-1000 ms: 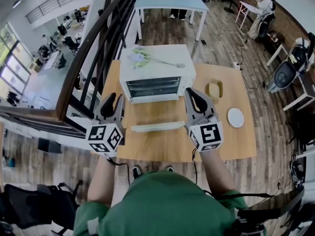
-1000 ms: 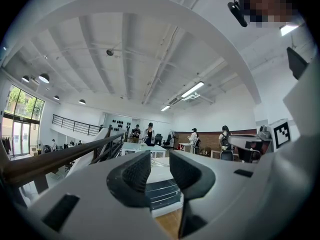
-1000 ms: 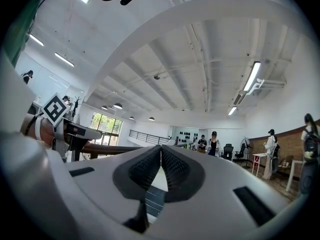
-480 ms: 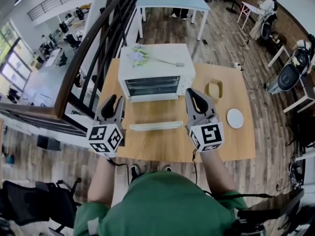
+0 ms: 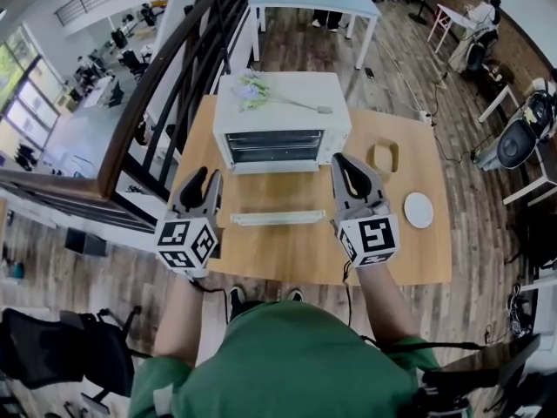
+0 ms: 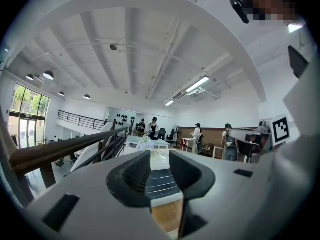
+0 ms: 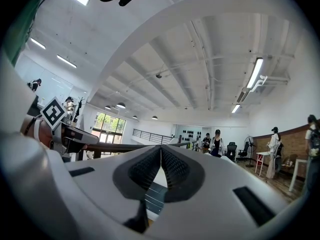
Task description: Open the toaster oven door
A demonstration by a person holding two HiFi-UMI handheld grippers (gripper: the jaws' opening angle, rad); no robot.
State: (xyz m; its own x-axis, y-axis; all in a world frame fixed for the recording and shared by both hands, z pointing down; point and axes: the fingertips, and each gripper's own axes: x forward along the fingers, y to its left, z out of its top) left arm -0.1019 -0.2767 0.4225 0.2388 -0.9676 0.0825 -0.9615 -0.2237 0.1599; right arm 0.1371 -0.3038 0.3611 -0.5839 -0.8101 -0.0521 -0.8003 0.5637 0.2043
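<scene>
A white toaster oven (image 5: 280, 103) stands at the far side of the wooden table (image 5: 296, 264). Its door lies folded down toward me, and the pale handle bar (image 5: 278, 219) rests out in front. The racks inside (image 5: 278, 144) show. My left gripper (image 5: 202, 183) hovers left of the handle with a narrow gap between its pads and nothing in them. The oven (image 6: 159, 181) shows through that gap in the left gripper view. My right gripper (image 5: 341, 165) hovers right of the door. Its pads (image 7: 150, 169) meet at the tips, empty.
A sprig of pale flowers (image 5: 254, 91) lies on top of the oven. A tan dish (image 5: 381, 157) and a white plate (image 5: 419, 210) sit on the table's right side. A dark stair railing (image 5: 165, 85) runs along the left edge. Other tables and people are farther back.
The head view has shifted slightly. Both grippers stay in about the same place on either side of the door handle. The door stays down.
</scene>
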